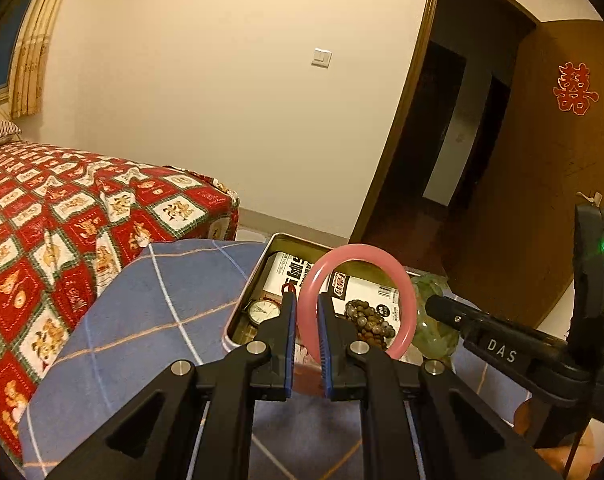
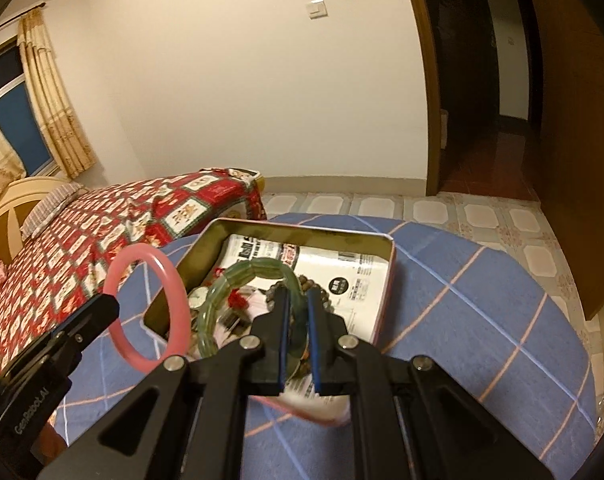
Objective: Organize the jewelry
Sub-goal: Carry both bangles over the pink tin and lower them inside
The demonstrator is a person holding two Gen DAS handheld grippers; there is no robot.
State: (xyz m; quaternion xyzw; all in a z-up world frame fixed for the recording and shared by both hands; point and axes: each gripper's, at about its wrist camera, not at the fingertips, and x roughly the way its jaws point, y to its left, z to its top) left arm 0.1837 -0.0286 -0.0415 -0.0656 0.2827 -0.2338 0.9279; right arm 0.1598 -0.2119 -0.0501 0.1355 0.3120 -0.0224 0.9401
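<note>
Cloth in blue check covers the round table, and on it lies the open metal tin, lined with a printed paper and already holding a small watch and a brown bead bracelet. Both grippers hover at the near edge of the tin, each one clamped on a bangle. The left gripper pinches the rim of the pink bangle and holds it upright; the right gripper is closed on the green bangle, which hangs over the tin's left part. I judge the step to be the placing of both bangles inside. To do it well, each ring should be lowered until it is flat on a free part of the paper, away from the watch glass, and released one after the other so that they do not knock together. The right wrist view shows the whole tin and its free right half; the left wrist view hides this half but shows the watch and beads sharply.
</note>
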